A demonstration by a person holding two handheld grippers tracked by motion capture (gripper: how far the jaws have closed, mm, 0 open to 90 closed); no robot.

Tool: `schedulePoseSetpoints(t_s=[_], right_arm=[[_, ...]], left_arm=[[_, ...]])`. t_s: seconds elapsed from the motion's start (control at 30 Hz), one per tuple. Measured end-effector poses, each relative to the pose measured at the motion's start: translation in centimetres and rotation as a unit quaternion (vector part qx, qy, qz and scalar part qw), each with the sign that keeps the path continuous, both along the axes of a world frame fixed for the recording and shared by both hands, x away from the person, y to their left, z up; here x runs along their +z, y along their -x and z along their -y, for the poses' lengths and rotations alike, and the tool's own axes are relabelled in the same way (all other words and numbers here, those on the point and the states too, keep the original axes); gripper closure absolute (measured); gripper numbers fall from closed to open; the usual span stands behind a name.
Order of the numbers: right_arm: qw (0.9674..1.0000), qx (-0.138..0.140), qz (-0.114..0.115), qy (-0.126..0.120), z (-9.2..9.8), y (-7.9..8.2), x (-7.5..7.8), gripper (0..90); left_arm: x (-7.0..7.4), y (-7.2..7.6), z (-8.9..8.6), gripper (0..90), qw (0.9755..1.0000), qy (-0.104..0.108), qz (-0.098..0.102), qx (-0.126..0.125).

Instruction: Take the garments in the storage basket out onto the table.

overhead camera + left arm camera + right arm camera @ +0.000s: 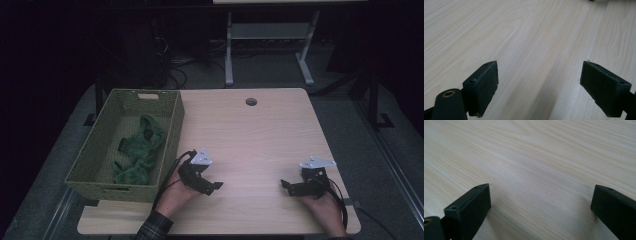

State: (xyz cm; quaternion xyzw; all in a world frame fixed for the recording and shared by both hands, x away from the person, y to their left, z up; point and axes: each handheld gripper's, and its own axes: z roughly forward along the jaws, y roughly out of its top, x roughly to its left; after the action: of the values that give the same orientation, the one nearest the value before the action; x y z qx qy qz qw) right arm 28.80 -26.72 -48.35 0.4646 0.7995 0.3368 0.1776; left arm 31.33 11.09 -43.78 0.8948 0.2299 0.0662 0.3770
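Observation:
A green woven basket [170,135] stands at the table's left side with crumpled green cloth [139,150] lying inside it. My left gripper [212,187] rests low over the light wooden table [250,145] just right of the basket's near corner, pointing right. Its jaws stand wide apart with bare wood between them [539,82]. My right gripper [287,187] sits near the table's front right, pointing left toward the other one. It is open too, and nothing lies between its pads [540,205].
A round cable hole [251,101] sits near the table's far edge. Beyond the table stand the white legs of another desk [229,50], with cables on the dark floor. A plaid sleeve [152,227] enters at the bottom left.

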Motion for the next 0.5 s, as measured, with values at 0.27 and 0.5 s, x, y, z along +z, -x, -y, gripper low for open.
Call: schedulePoseSetpoints(t_s=[0.27, 0.5], right_arm=[[1.0, 0.0, 0.0, 0.0, 0.0, 0.0, 0.0, 2.3], [1.0, 0.0, 0.0, 0.0, 0.0, 0.0, 0.0, 2.3]], left_arm=[[1.6, -0.1, -0.2, 14.4, 0.9999, 0.01, -0.001, -0.005], [2.9, -0.1, -0.1, 14.4, 0.9999, 0.009, 0.0, -0.01]])
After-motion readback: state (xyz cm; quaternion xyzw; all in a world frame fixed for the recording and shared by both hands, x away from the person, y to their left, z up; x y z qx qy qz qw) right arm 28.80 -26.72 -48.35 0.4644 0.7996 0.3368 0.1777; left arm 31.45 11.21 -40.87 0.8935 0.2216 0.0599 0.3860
